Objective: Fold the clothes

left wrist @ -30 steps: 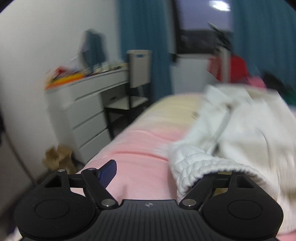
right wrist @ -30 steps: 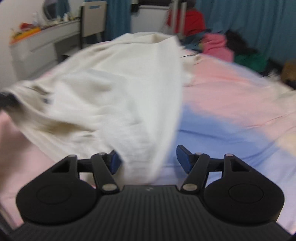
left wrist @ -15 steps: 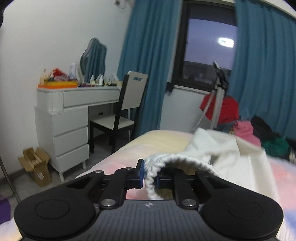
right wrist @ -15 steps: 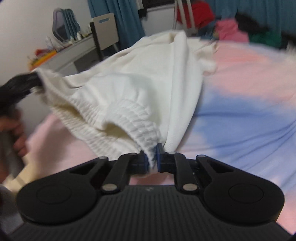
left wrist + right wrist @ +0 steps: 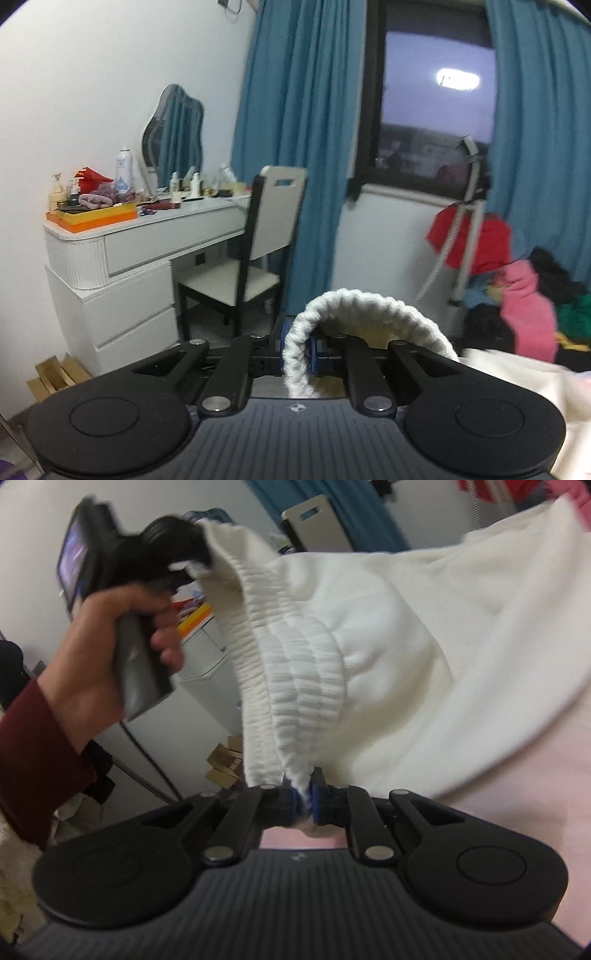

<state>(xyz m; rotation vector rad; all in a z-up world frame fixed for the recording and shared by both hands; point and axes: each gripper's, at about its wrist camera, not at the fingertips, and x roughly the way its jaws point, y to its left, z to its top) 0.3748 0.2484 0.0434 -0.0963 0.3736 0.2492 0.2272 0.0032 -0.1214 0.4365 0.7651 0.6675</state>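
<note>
A cream-white garment with a ribbed elastic waistband is held up between both grippers. My left gripper is shut on the waistband, which loops up over its jaws; it also shows in the right wrist view, held by a hand at upper left. My right gripper is shut on the waistband's other end. The garment's body trails away to the right over the pink bed.
A white dresser with bottles and a mirror stands at left, a chair beside it. Blue curtains flank a dark window. A pile of colourful clothes lies at right. A cardboard box sits on the floor.
Both grippers closed on the waistband and lifted it off the bed. The left gripper rose higher and the waistband now stretches between the two.
</note>
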